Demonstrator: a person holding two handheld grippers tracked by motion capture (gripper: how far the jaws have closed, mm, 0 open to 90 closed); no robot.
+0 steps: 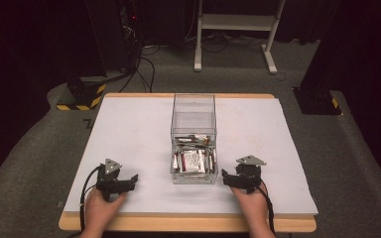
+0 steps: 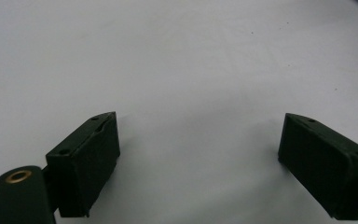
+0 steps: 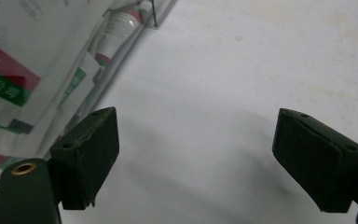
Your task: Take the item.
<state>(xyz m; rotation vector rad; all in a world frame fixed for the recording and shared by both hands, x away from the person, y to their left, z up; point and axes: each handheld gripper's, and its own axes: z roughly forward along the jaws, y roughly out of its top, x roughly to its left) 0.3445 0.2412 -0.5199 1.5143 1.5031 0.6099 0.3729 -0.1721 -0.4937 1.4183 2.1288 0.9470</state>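
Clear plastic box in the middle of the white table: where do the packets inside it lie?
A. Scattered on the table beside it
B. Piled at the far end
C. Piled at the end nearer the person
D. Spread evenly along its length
C: in the high view the white and red packets fill the near end of the clear plastic box, whose far part shows bare.

Black tongs (image 1: 129, 182) over a white table (image 1: 129, 134); red, green and white packets (image 1: 193, 161) in a clear box (image 1: 193, 106).

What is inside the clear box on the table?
The clear box holds a pile of small packets, white with red and green print, filling its lower part. Whatever lies under the top packets is covered.
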